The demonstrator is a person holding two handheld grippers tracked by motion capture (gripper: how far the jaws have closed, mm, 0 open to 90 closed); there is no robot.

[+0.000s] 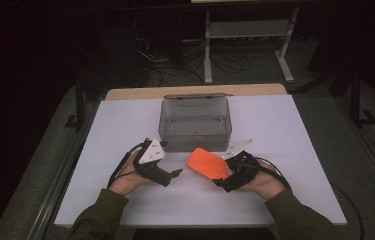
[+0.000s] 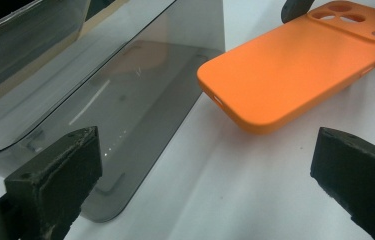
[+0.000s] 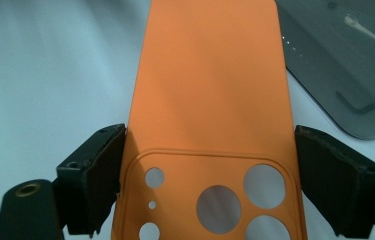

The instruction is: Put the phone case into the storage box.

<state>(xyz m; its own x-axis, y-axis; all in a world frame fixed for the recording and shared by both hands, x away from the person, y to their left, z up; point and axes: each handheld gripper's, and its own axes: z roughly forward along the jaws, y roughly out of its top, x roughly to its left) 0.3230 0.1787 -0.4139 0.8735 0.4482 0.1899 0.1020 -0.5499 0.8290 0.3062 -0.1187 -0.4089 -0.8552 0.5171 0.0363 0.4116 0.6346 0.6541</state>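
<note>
An orange phone case with round camera holes is held just above the white table, in front of a grey see-through box. My right gripper is shut on the case's camera end, one pad on each long edge; the case reaches away from the jaws towards the box. My left gripper sits a little left of the case, open with nothing between its fingers. In the left gripper view the case hangs ahead to the right, beside the box's corner.
The box stands open at the middle back of the white table top with nothing seen inside it. A wooden edge runs behind it. Beyond the table are dark floor, cables and a white stand.
</note>
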